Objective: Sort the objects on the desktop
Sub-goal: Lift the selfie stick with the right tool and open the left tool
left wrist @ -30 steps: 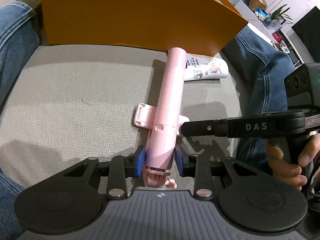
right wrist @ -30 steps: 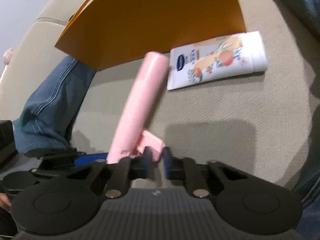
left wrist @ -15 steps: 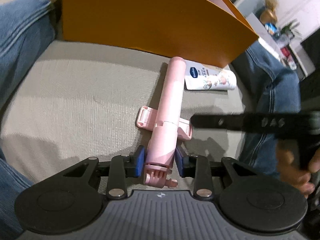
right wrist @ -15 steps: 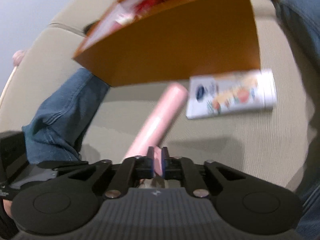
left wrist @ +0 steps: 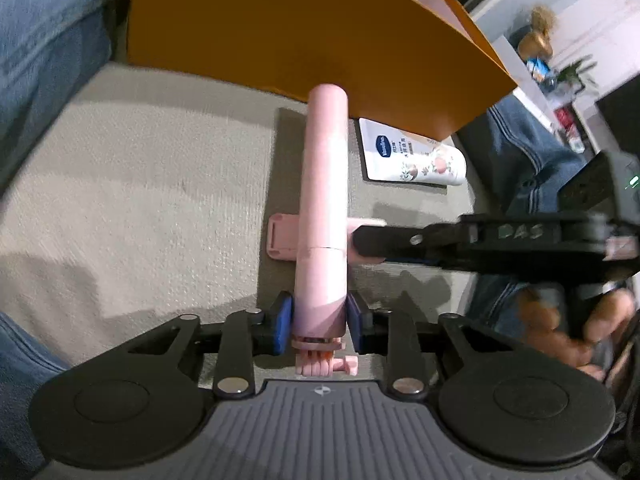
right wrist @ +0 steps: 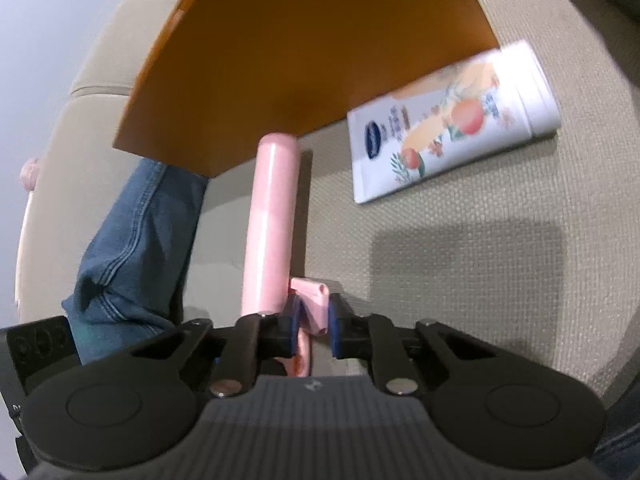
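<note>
A pink selfie stick (left wrist: 323, 208) points away from me toward an orange box (left wrist: 288, 28). My left gripper (left wrist: 320, 320) is shut on the stick's lower handle. My right gripper (left wrist: 372, 236) comes in from the right and is shut on the stick's pink phone clamp (right wrist: 310, 306). The stick's shaft also shows in the right wrist view (right wrist: 272, 216). A white hand cream tube (left wrist: 412, 156) lies flat on the cushion to the right of the stick, also in the right wrist view (right wrist: 452, 120).
A beige fabric cushion (left wrist: 140, 184) lies under everything. A person's legs in blue jeans flank it on the left (left wrist: 44, 40) and on the right (left wrist: 532, 156). The orange box (right wrist: 312, 44) holds several items behind its wall.
My right gripper closed on the phone clamp and stays on it. The stick has swung straighter, its tip now at the orange box's edge. Both views shifted and blurred.
</note>
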Tool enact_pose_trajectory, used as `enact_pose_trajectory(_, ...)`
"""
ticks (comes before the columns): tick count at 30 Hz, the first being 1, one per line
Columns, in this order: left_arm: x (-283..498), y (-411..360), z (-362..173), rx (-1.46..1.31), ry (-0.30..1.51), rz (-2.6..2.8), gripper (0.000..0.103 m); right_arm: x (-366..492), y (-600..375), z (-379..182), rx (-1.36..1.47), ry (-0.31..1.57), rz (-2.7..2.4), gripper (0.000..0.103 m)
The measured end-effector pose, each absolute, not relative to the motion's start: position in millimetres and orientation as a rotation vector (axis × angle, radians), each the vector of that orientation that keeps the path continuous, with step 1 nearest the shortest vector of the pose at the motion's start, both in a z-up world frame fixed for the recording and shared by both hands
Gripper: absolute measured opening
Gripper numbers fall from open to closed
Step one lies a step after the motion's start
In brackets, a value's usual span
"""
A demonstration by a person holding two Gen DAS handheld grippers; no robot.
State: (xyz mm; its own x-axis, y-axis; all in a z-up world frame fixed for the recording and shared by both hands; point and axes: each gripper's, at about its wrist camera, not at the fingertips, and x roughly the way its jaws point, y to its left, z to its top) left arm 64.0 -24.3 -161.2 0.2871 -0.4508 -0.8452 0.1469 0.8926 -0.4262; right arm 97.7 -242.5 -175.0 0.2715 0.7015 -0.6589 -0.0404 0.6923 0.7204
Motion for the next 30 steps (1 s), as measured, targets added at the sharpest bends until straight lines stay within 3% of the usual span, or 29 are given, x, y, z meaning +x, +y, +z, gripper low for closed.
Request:
enact_pose_trajectory(3,63,-25,-154,-0.288,1.189,-0.428,0.039,91,-237,-146,0.552,1.129,0.579,0.007)
enact_pose_trajectory(8,61,-32,-148,-0.277,1.173,-0.473,0.039,71,-209,-104,0.158,1.034,0.56,0.007)
enact_pose_trajectory(12,62,-34,-145,-0.239,1.162,-0.433,0.039,51,-184,-102,-0.183,0.949,0.507,0.007)
enact_pose_trajectory(21,65,-35,-144,-0.24,1.157,-0.412,0.039,50,-175,-112,-0.236,0.914,0.497,0.007)
enact_pose_trajectory(30,85,-41,-125,-0.251,1.096,-0.411,0.039,44,-223,-72,-0.099,0.884,0.486,0.006)
